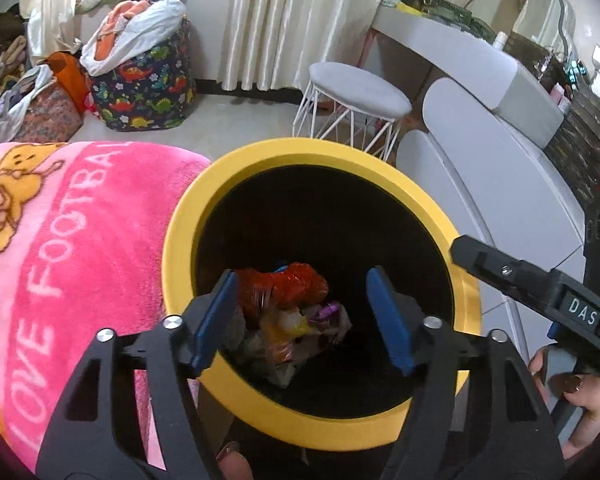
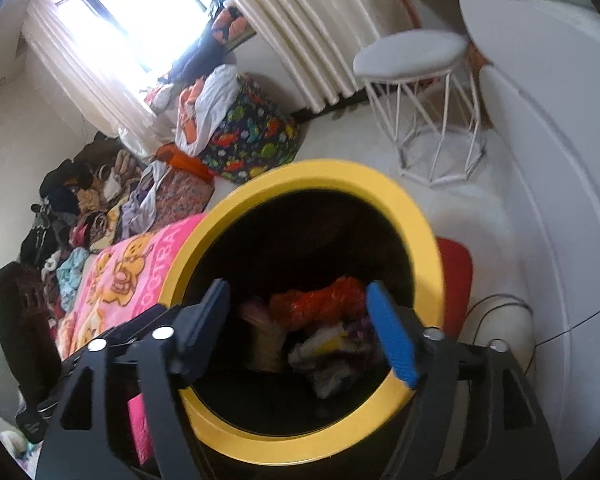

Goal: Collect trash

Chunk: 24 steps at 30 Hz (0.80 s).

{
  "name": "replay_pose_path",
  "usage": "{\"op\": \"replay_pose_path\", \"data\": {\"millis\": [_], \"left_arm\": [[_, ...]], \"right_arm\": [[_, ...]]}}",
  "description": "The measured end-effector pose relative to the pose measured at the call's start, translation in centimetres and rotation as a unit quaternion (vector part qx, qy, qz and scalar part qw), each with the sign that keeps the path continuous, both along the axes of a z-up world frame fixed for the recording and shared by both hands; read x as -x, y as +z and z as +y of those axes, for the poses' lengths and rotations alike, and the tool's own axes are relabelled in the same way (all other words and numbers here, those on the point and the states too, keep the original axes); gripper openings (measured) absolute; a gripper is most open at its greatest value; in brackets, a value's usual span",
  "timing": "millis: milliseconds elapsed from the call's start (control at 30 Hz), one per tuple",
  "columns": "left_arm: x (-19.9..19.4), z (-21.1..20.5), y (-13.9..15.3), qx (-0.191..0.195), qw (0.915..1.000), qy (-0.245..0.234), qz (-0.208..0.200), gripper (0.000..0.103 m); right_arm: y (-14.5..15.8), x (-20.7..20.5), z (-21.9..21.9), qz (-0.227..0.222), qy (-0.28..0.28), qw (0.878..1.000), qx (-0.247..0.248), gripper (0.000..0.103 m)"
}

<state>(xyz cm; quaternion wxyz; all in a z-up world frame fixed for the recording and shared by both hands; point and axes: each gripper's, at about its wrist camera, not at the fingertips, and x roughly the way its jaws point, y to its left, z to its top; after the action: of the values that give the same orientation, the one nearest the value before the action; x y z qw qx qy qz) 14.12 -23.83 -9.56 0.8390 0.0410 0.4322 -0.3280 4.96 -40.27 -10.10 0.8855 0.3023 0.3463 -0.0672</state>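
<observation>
Drop step: left tool (image 1: 300, 320) and right tool (image 2: 296, 332) both spread, empty, over yellow bin (image 1: 188, 240), wrappers (image 1: 296, 312) inside; next fetch more, likely 9 o'clock.

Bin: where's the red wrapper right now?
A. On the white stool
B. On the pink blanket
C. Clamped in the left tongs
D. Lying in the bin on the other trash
D. The red wrapper lies on the trash pile inside the yellow-rimmed bin, while the left tongs and right tongs both stand open above the rim with nothing pressed between their pads.
</observation>
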Motion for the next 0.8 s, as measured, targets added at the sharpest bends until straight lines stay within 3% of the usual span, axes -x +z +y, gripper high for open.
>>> {"op": "replay_pose_path", "data": {"millis": [167, 300, 467, 800], "left_arm": [[0.8, 1.2, 1.3, 0.005, 0.9996, 0.019, -0.021, 0.092], [1.6, 2.6, 2.5, 0.012, 0.9984, 0.037, -0.041, 0.092], [3.2, 5.0, 4.1, 0.017, 0.9945, 0.065, -0.081, 0.092], [6.0, 11.7, 6.1, 0.005, 0.9791, 0.143, -0.145, 0.092]], "right_arm": [[1.1, 1.3, 0.1, -0.014, -0.027, 0.999, 0.038, 0.09], [2.2, 2.5, 0.8, -0.029, -0.04, 0.996, 0.079, 0.097], [4.0, 4.3, 2.5, -0.073, -0.046, 0.989, 0.121, 0.097], [5.8, 6.3, 7.8, -0.141, -0.021, 0.976, 0.162, 0.097]]}}
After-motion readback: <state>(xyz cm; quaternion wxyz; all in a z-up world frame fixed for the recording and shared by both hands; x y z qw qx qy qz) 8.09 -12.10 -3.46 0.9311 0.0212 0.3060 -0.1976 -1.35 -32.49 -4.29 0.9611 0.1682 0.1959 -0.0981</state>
